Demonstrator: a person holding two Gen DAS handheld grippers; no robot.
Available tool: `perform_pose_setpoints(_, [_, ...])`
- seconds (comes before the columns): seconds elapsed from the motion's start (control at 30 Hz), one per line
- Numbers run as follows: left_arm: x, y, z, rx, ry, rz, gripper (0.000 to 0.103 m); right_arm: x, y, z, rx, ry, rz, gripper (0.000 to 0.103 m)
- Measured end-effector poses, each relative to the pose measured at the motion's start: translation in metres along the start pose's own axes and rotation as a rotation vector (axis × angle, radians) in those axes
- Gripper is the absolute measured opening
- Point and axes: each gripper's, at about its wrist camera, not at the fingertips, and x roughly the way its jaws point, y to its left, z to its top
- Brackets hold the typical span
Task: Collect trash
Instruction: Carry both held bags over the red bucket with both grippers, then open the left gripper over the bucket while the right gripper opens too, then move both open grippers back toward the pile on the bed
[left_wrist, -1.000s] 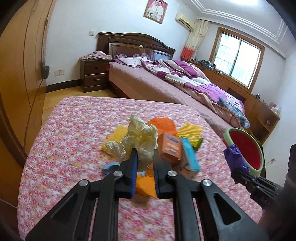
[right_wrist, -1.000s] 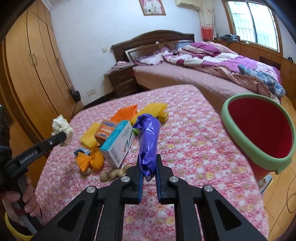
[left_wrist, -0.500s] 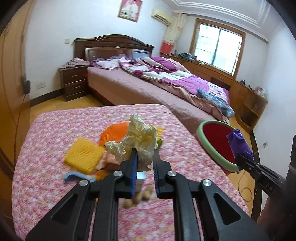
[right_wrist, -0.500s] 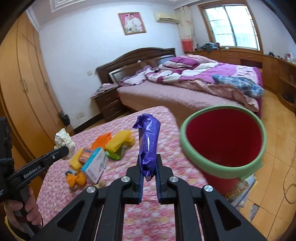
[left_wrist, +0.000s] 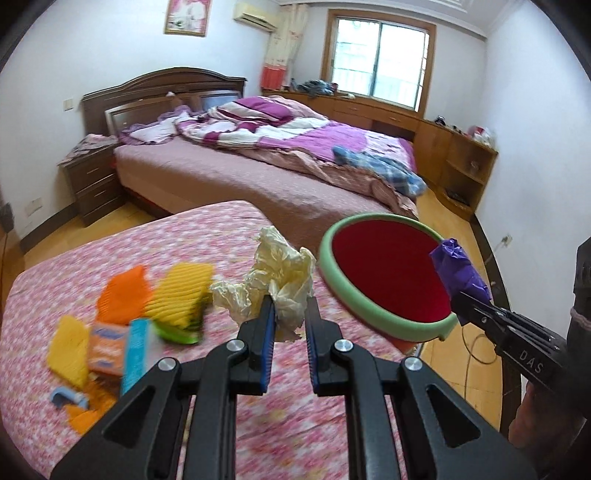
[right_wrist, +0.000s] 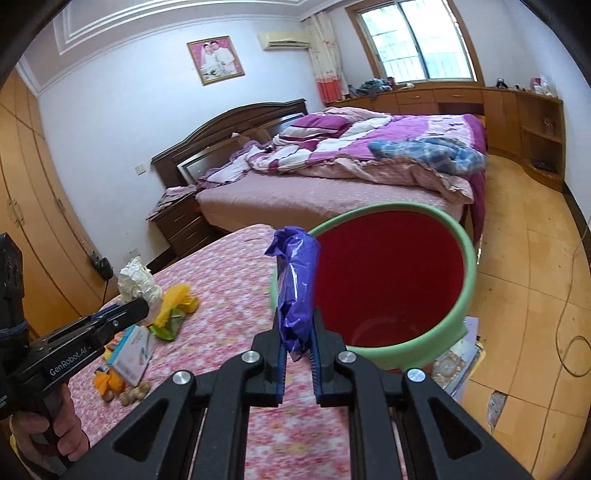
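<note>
We carry both scraps toward the red bin (right_wrist: 388, 280).
Left gripper (left_wrist: 289, 325) pinches cream plastic wad (left_wrist: 275, 275); right gripper (right_wrist: 297, 341) clamps purple wrapper (right_wrist: 295, 280); next, release over its rim.

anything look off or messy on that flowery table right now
Yes: litter is heaped at one end of the table: small boxes, orange and yellow wrappers and loose peanuts. The floor shows a cracked, chipped patch near the red bin.
</note>
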Motion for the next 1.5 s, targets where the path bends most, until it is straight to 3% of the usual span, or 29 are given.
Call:
perform_pose_setpoints(0.4, [0.060,-0.056,0.012,0.063,0.067,-0.089,0.015,0.021,-0.048,0.006,0.062,0.016,-0.046,0.013])
perform_pose_setpoints(0.53, [0.077,-0.068,0.017,0.079,0.072,-0.128,0.015,0.027,-0.057,0.006,0.072,0.024,-0.056,0.017])
perform_pose_setpoints(0.7, [0.085,-0.077,0.021,0.098,0.058,-0.134,0.036,0.032,-0.066,0.007,0.087,0.020,-0.069,0.020])
perform_pose_setpoints(0.77, [0.087,-0.078,0.022,0.098,0.055,-0.137,0.039,0.032,-0.068,0.007,0.092,0.016,-0.070,0.025])
perform_pose_setpoints(0.93, [0.086,-0.072,0.021,0.066,0.069,-0.129,0.039,0.029,-0.066,0.009,0.086,0.008,-0.063,0.037])
perform_pose_setpoints(1.2, [0.070,-0.049,0.012,-0.010,0.095,-0.102,0.039,0.020,-0.053,0.008,0.088,0.003,-0.036,0.039])
perform_pose_setpoints(1.5, [0.033,-0.015,0.007,-0.077,0.061,-0.032,0.039,0.007,-0.029,0.007,0.072,-0.003,-0.006,0.043])
